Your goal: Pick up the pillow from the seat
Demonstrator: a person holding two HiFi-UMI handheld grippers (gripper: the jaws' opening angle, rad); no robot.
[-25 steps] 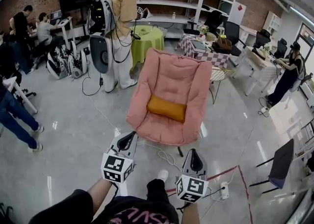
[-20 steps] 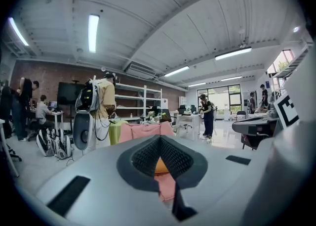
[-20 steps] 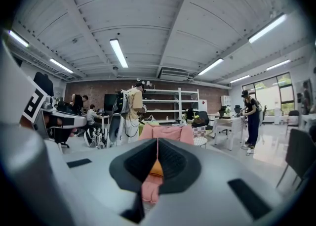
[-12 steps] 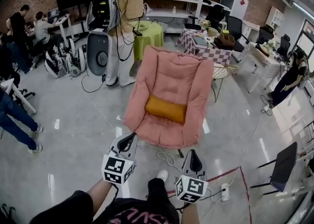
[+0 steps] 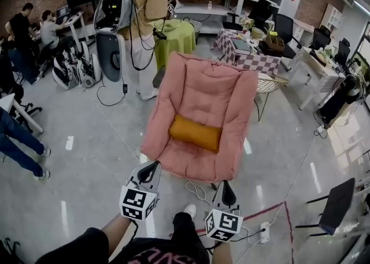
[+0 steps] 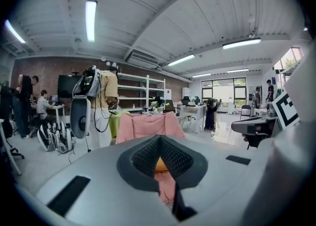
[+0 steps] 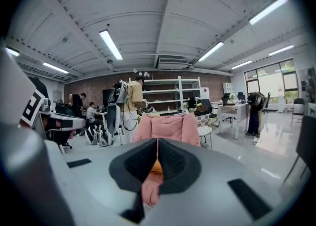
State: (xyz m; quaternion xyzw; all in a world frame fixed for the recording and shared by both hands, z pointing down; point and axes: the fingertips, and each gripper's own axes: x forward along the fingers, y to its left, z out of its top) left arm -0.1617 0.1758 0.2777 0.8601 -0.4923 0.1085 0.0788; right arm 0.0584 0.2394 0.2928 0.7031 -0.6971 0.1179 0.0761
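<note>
An orange pillow (image 5: 195,133) lies across the seat of a pink padded chair (image 5: 205,90) in the middle of the head view. My left gripper (image 5: 151,168) hangs shut and empty just before the chair's front left edge. My right gripper (image 5: 224,189) is also shut and empty, a little short of the chair's front right corner. In the left gripper view the chair (image 6: 146,123) stands ahead and a sliver of the pillow (image 6: 160,164) shows between the shut jaws. The right gripper view shows the chair (image 7: 167,127) and the pillow (image 7: 156,166) the same way.
A white cable (image 5: 196,189) loops on the grey floor under the chair's front. A person (image 5: 144,8) with backpack gear stands behind the chair by a green round table (image 5: 176,38). A checkered table (image 5: 243,49) and wire chair (image 5: 267,86) are at the back right; a dark chair (image 5: 335,205) at right.
The view has closed in on the chair, which now looks larger and nearer. Both grippers stay shut, the right one sitting lower in the head view.
</note>
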